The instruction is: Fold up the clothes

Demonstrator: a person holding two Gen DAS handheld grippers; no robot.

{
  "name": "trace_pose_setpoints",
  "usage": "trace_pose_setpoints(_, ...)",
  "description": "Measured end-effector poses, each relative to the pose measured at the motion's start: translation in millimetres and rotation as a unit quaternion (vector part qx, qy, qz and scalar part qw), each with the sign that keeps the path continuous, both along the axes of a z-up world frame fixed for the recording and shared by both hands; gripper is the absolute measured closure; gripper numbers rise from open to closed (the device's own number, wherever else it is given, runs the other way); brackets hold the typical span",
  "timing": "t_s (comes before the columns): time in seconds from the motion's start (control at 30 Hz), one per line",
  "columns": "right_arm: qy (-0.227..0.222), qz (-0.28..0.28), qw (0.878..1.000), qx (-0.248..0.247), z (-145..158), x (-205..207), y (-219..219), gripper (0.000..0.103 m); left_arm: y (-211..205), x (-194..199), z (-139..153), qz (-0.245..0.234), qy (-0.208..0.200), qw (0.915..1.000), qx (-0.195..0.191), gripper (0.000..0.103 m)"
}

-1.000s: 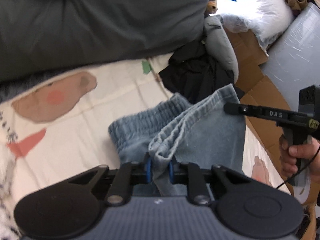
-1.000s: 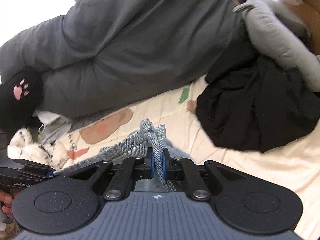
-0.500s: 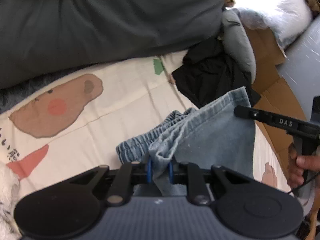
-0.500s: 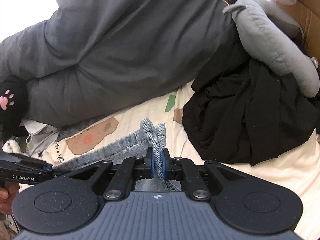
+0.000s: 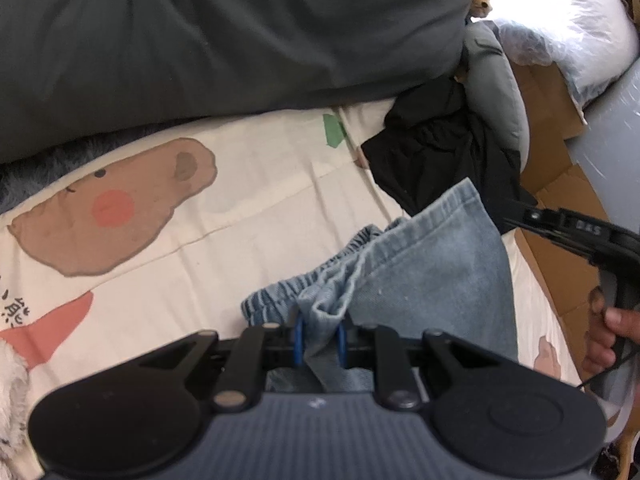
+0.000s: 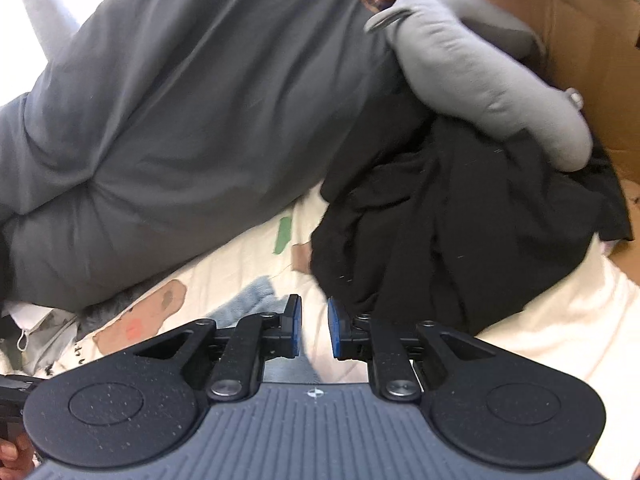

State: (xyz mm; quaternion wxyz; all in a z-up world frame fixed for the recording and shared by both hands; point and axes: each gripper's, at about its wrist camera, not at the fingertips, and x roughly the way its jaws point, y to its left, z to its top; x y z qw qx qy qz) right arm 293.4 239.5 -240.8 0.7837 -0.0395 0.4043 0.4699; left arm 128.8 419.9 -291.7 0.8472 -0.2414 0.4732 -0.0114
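Left wrist view: left claw (image 5: 319,339), angled down toward the bed (image 5: 256,200), clenched on a bunched fold of blue shorts (image 5: 424,280) lying on the sheet beside black clothes (image 5: 440,156). A hand (image 5: 608,340) holds the right claw's grip at the right edge.

Right wrist view: right claw (image 6: 312,328) tilted downward, its jaws opening with nothing between them; shorts (image 6: 252,300) just left of it.

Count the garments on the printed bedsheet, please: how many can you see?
2. The blue denim shorts lie in front, one edge pinched in the left hand-held gripper. The black garment is heaped behind them, against the grey plush cushion. Others may be hidden.
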Motion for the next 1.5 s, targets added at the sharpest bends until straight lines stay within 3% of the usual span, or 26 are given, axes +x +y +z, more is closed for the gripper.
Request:
trace_pose_setpoints(0.1, -0.004, -0.002, 1.000, 0.017, 5.6, -5.8, -10.3, 0.088, 0.2, 2.3, -1.8, -0.001, 0.011, 0.9999, 0.003, 0.080)
trace_pose_setpoints(0.2, 0.008, 0.010, 0.999, 0.036, 5.9, -24.6, -16.3, 0.088, 0.1, -2.9, 9.3, 0.006, 0.005, 0.9992, 0.040, 0.059)
trace_pose_setpoints(0.3, 0.017, 0.019, 0.999, 0.046, 0.0, -47.4, -14.9, 0.088, 3.7, -9.4, 23.1, 0.015, -0.011, 0.9979, 0.063, 0.058)
trace_pose_setpoints(0.47, 0.021, 0.026, 0.998, 0.044, -19.8, -77.9, -3.3, 0.088, -6.6, -13.7, 46.0, 0.003, -0.060, 0.9940, 0.091, 0.071)
trace_pose_setpoints(0.6, 0.021, 0.014, 0.999, 0.047, -31.9, -85.5, 3.4, 0.088, -22.3, -10.7, 50.5, -0.031, -0.091, 0.9922, 0.079, 0.075)
trace_pose_setpoints(0.73, 0.017, 0.015, 0.999, 0.030, -40.4, -83.1, 11.9, 0.085, -30.3, -4.2, 39.2, -0.049, -0.089, 0.9939, 0.043, 0.082)
trace_pose_setpoints(0.9, 0.020, 0.022, 1.000, 0.010, -51.1, -76.2, 20.1, 0.085, -29.0, 1.0, 15.9, -0.067, -0.066, 0.9930, 0.071, 0.082)
trace_pose_setpoints(1.03, 0.017, 0.039, 0.999, -0.003, -58.8, -71.5, 28.2, 0.084, -26.5, 7.3, 5.6, -0.105, -0.059, 0.9881, 0.095, 0.091)
trace_pose_setpoints(1.13, 0.035, 0.042, 0.999, 0.000, -66.2, -66.0, 28.9, 0.084, -18.5, 12.6, -7.2, -0.096, -0.041, 0.9911, 0.082, 0.100)
trace_pose_setpoints(1.4, 0.046, 0.053, 0.997, -0.012, -84.1, -61.2, 32.0, 0.091, -23.4, 14.0, -31.5, -0.106, -0.030, 0.9887, 0.101, 0.100)
trace_pose_setpoints(1.5, 0.026, 0.044, 0.999, -0.015, -86.7, -69.2, 33.5, 0.091, -26.4, 17.6, -26.7, -0.115, -0.020, 0.9867, 0.113, 0.100)
